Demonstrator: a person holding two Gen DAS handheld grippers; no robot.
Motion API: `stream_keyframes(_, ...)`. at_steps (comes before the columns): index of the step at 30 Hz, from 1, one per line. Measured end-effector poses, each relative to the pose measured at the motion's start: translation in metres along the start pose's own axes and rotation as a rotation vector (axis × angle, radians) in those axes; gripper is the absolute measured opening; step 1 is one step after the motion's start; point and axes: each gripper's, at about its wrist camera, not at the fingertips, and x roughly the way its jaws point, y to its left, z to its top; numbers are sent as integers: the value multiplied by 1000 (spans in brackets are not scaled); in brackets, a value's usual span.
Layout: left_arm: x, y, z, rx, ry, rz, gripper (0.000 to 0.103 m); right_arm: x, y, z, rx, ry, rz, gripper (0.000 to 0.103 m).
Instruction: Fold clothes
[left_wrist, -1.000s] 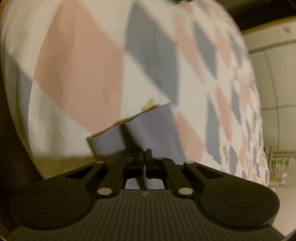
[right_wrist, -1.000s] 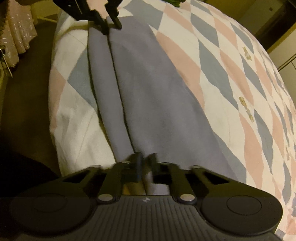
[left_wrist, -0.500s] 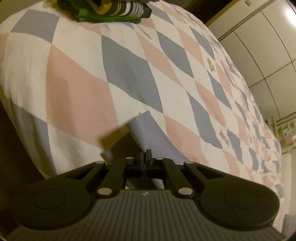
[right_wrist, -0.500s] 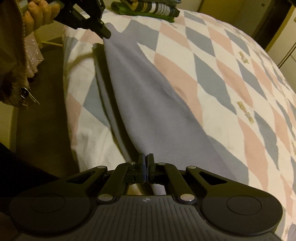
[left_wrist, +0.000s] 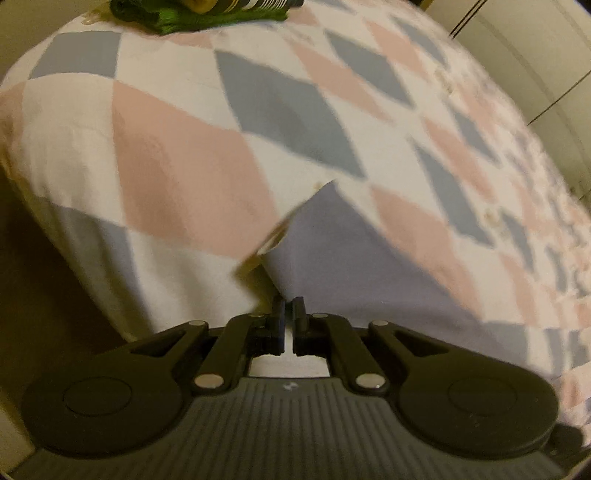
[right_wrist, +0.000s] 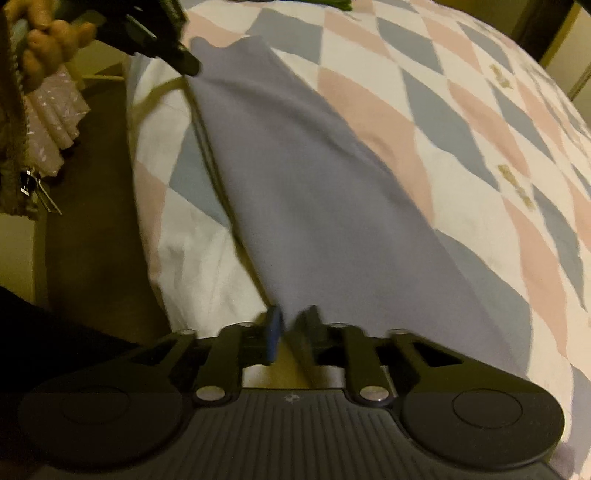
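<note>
1. Quilted in pink, grey-blue and white diamonds, the bed (right_wrist: 424, 122) fills both views and serves as our folding surface; dark floor (right_wrist: 92, 221) lies beside its edge, and pale cupboard doors (left_wrist: 535, 66) stand beyond.
2. Grey-lilac garment (right_wrist: 314, 192): we see it lying in a long strip near the bed's edge, stretched between the two tools, which we judge keeps it taut and flat for the next fold.
3. Folded green and striped clothes (left_wrist: 199, 11) rest at the far end, probably finished pieces.
4. Left tool (left_wrist: 289, 314): its jaws look pressed together on the garment's far corner, holding that end up.
5. Right tool (right_wrist: 291, 325): its jaws are opening, the garment's near end between them, apparently being let go.
</note>
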Motion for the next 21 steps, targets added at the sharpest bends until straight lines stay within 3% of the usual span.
stream_keyframes(3,-13,-2,0,-3,-11,-8,0,-5,-11,-7,63,12,2,30)
stream_keyframes(6,-30,-25,0,76,-48,-47,0,-17,-27,-18,179,0,1,30)
stream_keyframes(12,8,-91,-13,255,36,-100,6,-41,-87,-65,605,-46,-40,30)
stream_keyframes(15,39,-111,-39,331,106,7,9,-40,-110,-98,758,-12,-82,38)
stream_keyframes(17,35,-118,-48,327,98,58,8,-34,-118,-125,814,58,-98,45)
stream_keyframes(19,24,-128,-55,313,80,85,8,-32,-122,-151,851,115,-101,43)
stream_keyframes(21,15,-143,-64,321,50,106,13,-47,-125,-171,872,71,-100,44)
